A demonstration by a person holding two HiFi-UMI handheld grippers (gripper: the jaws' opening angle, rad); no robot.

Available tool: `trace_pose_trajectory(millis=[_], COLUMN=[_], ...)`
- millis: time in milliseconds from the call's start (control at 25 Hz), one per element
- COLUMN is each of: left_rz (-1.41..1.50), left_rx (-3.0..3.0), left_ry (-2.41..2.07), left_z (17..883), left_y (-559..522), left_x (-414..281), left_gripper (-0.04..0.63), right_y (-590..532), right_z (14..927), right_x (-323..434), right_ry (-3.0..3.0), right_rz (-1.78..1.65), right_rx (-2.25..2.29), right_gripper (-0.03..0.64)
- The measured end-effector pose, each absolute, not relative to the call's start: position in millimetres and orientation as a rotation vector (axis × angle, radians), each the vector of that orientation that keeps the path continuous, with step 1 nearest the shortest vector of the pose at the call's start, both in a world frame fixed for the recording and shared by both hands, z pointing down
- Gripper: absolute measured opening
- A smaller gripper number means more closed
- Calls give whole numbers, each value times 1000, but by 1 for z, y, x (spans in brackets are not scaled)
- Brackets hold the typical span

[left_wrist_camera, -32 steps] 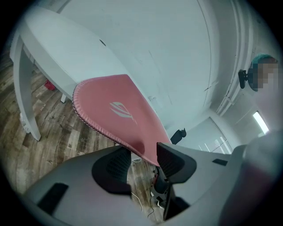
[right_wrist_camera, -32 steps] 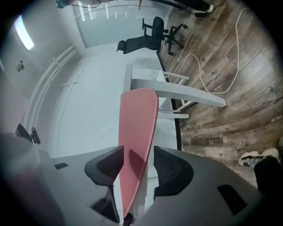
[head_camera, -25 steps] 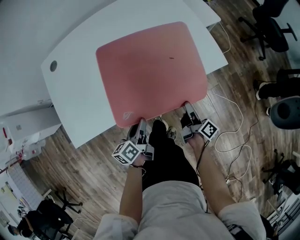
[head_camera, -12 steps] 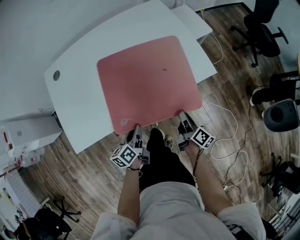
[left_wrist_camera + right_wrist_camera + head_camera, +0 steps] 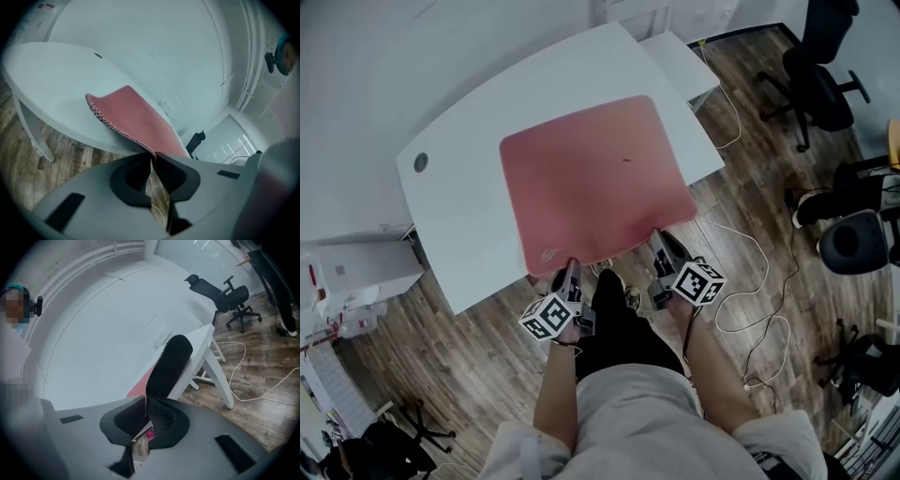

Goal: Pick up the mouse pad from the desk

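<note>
Pinching the near edge of the flat pink rectangular mouse pad (image 5: 591, 173), the left gripper (image 5: 151, 159) is seen with jaws narrowed to a slit, just closed onto the stitched rim. The right gripper (image 5: 146, 401), its jaws likewise just drawn in, is clamped on the near right corner, where the black underside is curled upward. Beyond, the pad's remainder is laid on the white curved desk (image 5: 459, 234).
</note>
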State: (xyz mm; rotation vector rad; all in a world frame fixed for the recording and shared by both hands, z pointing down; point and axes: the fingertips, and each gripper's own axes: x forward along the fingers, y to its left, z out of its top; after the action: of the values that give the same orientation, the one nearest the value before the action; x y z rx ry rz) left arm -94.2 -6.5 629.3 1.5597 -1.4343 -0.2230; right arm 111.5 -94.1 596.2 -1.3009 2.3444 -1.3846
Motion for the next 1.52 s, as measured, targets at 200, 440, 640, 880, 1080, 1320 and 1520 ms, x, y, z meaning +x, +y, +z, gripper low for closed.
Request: trace_pose_trajectory(millis=[200,440,640,880,1080,1320,1520], left_rz=[-160,-143,-189,-247,-271,-272,-239], left_rx=[1630,1650,1661,1688,1701,1713,1758], left_ry=[-1444,-1440,-1427,-1429,-1435,-1440,-1450], left_z=[618,607,596,577,565,556,541], left_y=[-19,-41,-61,-96,-126,-151,-171], left_x=[-94,-95,-100,-107,-117,-131,-141], left_gripper=[34,32,31,31,31,31,31], right_y=[-107,-120,-134,-157,-184,-212,-228], right_z=[584,575,568,554,542,527,512], right_x=[99,89,83,78,72,57,46], right_ry=[2429,2474,2492,2503,2518,2572,2601], right_rz=[-1334,-1311,-1291,-1260,-1235,-1186,-1145], right_rx=[-1287,-1279,-1270,-1265,-1260,-1239,-1241], right_gripper=[52,52,52,52,52,52,52])
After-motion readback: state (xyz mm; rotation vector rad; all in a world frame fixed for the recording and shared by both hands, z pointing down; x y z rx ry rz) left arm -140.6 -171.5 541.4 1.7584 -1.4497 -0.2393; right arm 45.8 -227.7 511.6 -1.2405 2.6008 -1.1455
